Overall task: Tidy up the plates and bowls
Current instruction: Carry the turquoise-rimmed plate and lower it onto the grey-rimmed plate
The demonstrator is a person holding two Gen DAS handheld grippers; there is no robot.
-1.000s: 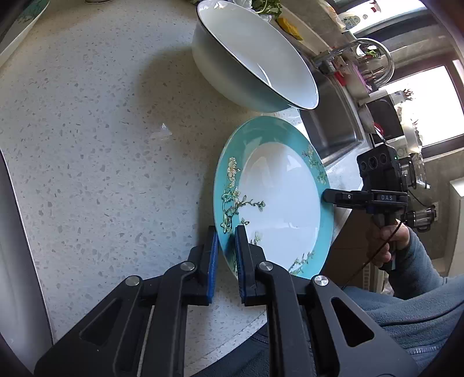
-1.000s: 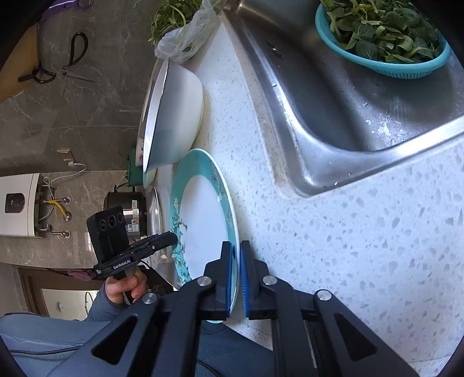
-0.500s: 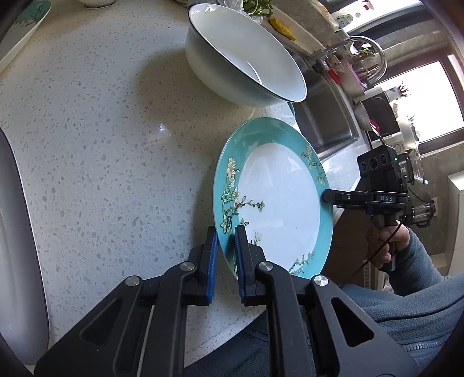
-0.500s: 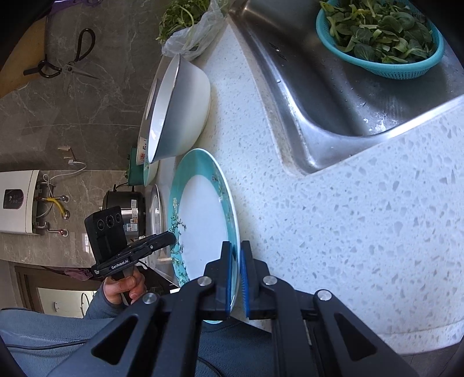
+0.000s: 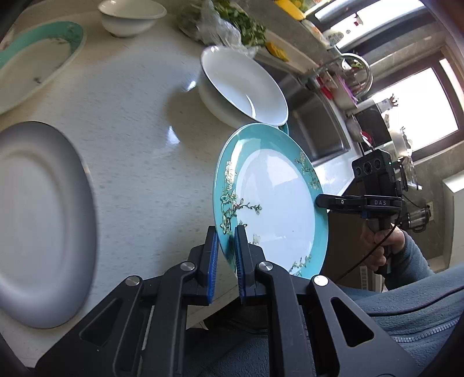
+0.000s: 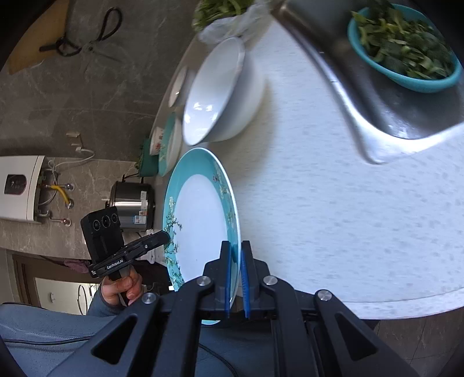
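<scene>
Two grippers clamp one teal plate (image 5: 278, 208) with a white centre and a flowering-branch pattern, held tilted on edge in the air above the front edge of the speckled counter (image 5: 139, 139). The left gripper (image 5: 225, 258) has its blue pads closed on the plate's near rim; the right gripper (image 6: 235, 278) is closed on the opposite rim, and each shows in the other's view with a hand (image 5: 380, 246) wrapped round its grip. Counting dishes around the held plate: one large white bowl (image 5: 243, 87) stands on the counter just behind it, with a sliver of another teal rim showing between the two; one small white bowl (image 5: 132, 17) sits far back from it; one long teal-rimmed oval dish (image 5: 34, 63) lies well to its left at the back; one plain pale plate (image 5: 37, 220) lies to its left near the front. That makes three plates or dishes in clear view and two bowls. To the plate's right is the steel sink (image 6: 377, 95), holding one teal basket of leafy greens (image 6: 406, 46). One bag of greens (image 5: 220, 23) lies behind the large bowl. Writing: "DAS" on the right gripper's body, "GenRobot.AI" on the left one's. A steel cooker (image 6: 133, 206) carries a label too small to read.
</scene>
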